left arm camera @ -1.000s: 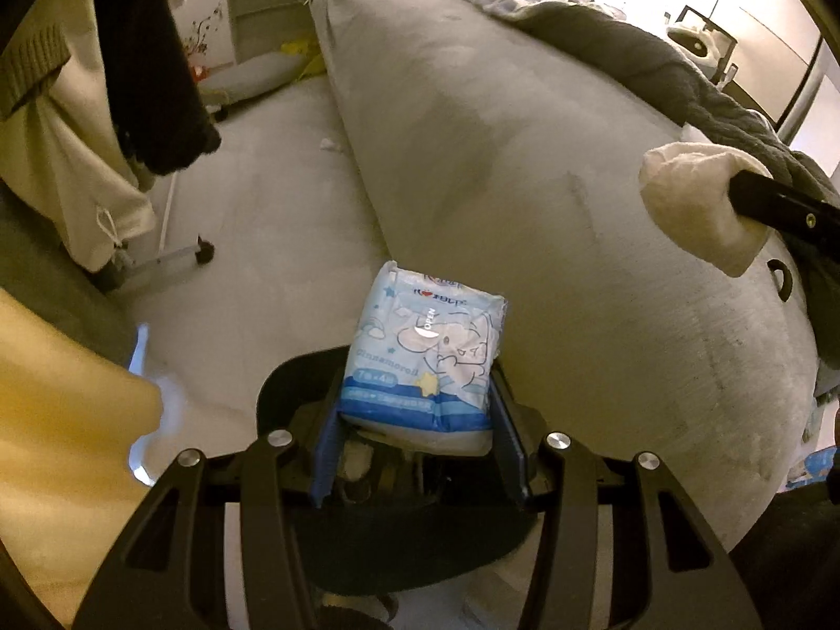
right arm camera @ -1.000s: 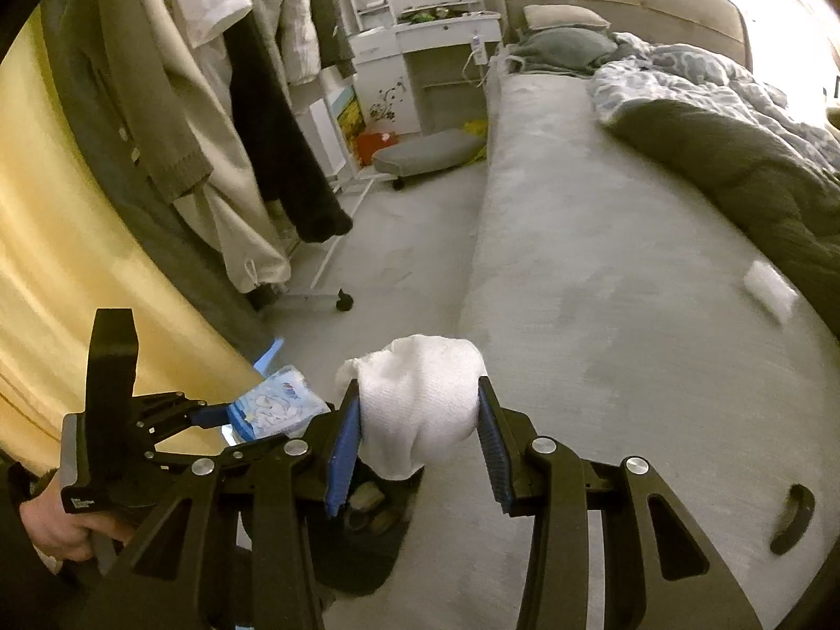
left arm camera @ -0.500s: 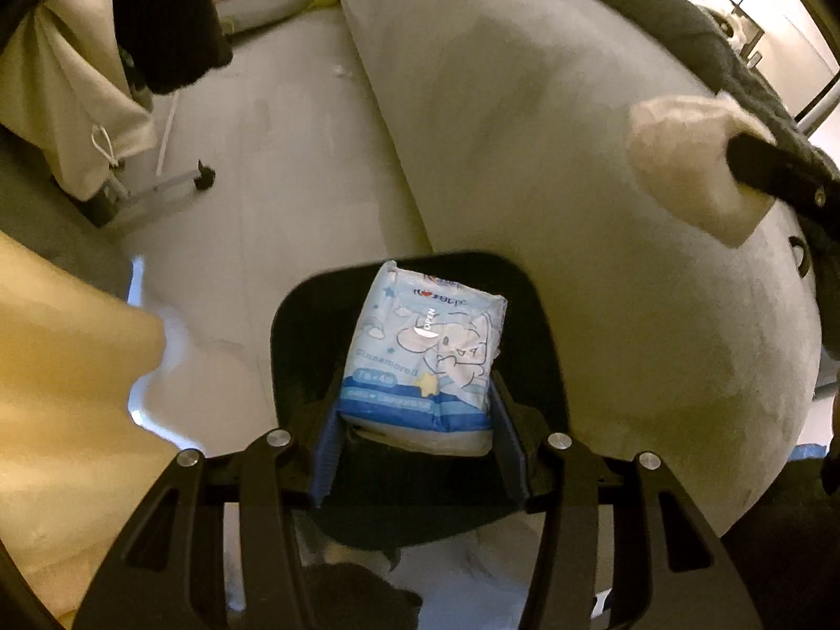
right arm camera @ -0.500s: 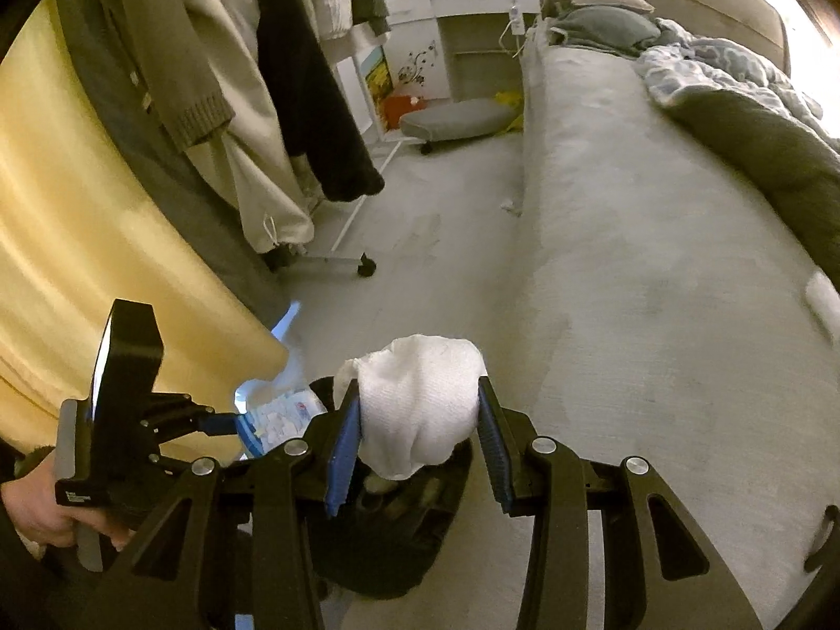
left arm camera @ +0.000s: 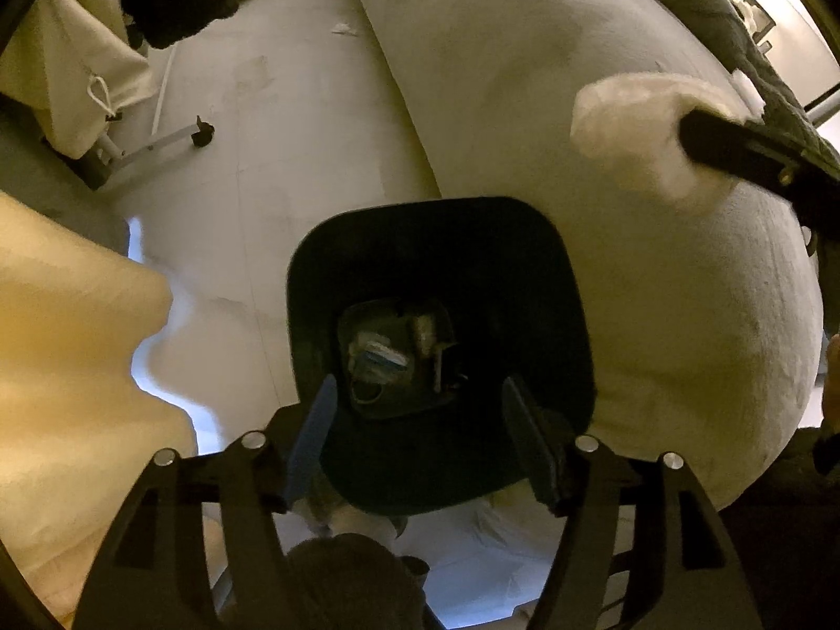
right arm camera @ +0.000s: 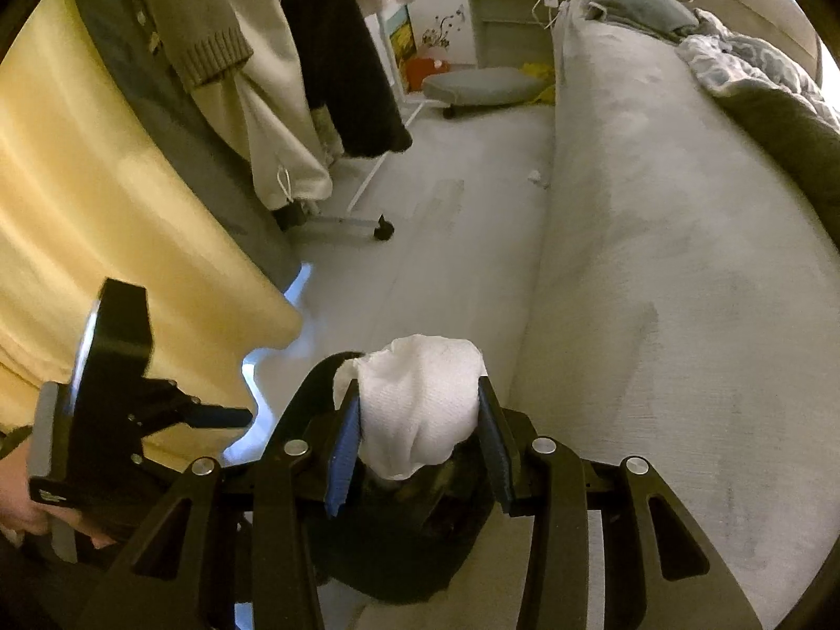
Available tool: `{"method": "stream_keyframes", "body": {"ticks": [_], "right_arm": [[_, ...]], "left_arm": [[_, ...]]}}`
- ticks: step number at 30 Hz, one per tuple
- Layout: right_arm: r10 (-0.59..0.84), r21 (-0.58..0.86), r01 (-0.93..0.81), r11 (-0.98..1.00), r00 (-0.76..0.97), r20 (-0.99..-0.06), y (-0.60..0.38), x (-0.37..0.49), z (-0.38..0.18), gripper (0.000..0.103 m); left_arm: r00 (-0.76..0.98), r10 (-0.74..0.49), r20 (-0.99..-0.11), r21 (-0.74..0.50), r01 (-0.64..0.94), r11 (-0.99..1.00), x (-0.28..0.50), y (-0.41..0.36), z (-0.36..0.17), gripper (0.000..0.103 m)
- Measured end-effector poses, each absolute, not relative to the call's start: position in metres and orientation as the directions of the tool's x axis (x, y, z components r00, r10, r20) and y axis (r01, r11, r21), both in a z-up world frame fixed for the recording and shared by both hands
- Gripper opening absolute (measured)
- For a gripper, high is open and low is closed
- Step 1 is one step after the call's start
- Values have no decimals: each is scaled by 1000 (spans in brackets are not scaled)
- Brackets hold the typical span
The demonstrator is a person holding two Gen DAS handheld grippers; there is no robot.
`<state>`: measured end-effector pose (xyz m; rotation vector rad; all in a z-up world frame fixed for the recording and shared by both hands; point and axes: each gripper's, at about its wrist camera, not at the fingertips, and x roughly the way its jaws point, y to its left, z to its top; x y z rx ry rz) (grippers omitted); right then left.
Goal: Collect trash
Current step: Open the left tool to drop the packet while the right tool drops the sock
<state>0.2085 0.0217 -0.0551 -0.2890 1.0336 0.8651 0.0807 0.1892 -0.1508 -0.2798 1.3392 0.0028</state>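
Observation:
A black trash bin (left arm camera: 530,283) stands on the floor against the bed's corner. My left gripper (left arm camera: 420,422) hangs right over its mouth, jaws opening, nothing between them. The blue-and-white tissue packet (left arm camera: 380,357) lies at the bottom of the bin among other scraps. My right gripper (right arm camera: 420,422) is shut on a crumpled white tissue wad (right arm camera: 420,399) just above the bin's rim (right arm camera: 320,373). In the left wrist view the tissue wad (left arm camera: 630,121) shows at the upper right. The left gripper (right arm camera: 226,415) appears at the left of the right wrist view.
A grey bed (right arm camera: 682,241) fills the right side, with a dark blanket (right arm camera: 777,121) on it. A rolling clothes rack with hanging coats (right arm camera: 294,105) stands left, its wheel (right arm camera: 383,231) on the floor. A yellow curtain (right arm camera: 105,210) is close at left. A small white scrap (right arm camera: 535,176) lies by the bed.
The left gripper sank over the bin and opened; the tissue packet dropped from its jaws into the bin. The right gripper carried the tissue wad down toward the bin's rim.

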Motion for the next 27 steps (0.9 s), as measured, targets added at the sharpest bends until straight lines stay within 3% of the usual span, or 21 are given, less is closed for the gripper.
{"method": "stream_keyframes", "body": {"ticks": [27], "right_arm": [[268,129,-793,595,45,-962,69,192,-134,45]], "left_arm": [[502,-74,-861,-235,-264,936,66,238,-94,69]]}}
